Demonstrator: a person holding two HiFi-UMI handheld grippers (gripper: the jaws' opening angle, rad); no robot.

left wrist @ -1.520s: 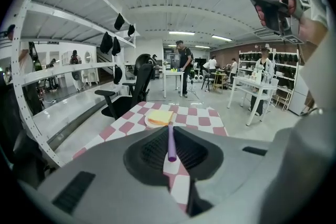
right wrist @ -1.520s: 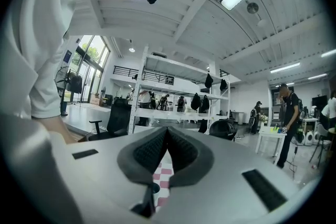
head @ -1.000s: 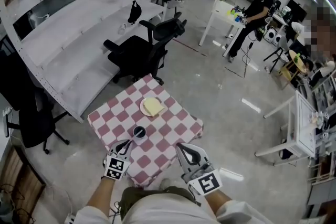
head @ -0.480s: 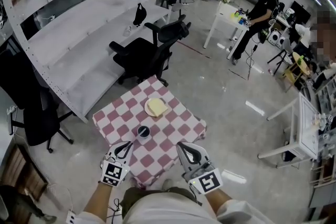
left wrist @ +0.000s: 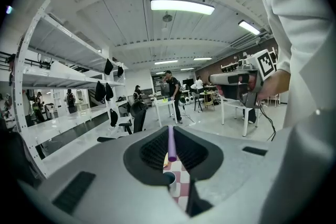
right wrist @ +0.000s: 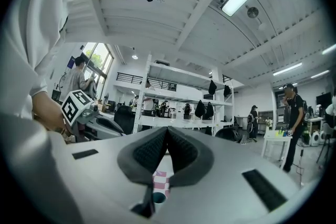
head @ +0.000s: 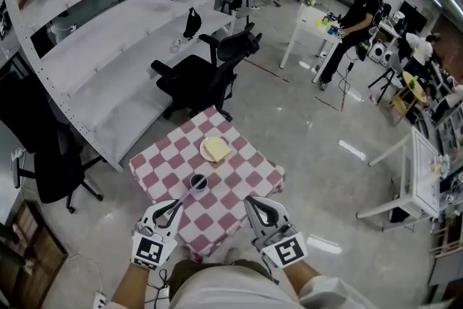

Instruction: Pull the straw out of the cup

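Note:
A small dark cup [head: 197, 182] stands on the red-and-white checked table [head: 163, 163]. My left gripper [head: 176, 205] is near the table's front edge, shut on a thin purple straw [head: 186, 195] that slants toward the cup. In the left gripper view the straw [left wrist: 171, 143] stands upright between the shut jaws of that gripper [left wrist: 170, 131], its lower end just above the cup [left wrist: 168, 178]. My right gripper [head: 254, 203] hovers to the cup's right, shut and empty. In the right gripper view its closed tips [right wrist: 167, 131] sit above the cup [right wrist: 158, 198].
A plate [head: 204, 154] with a yellow item lies on the table beyond the cup. A black office chair [head: 206, 76] stands behind the table, long white shelving [head: 94, 61] runs along the left, and white tables [head: 412, 177] stand at right. People stand far off.
My left gripper has risen with the straw in it, drawing the straw up from the cup. The right gripper has kept still.

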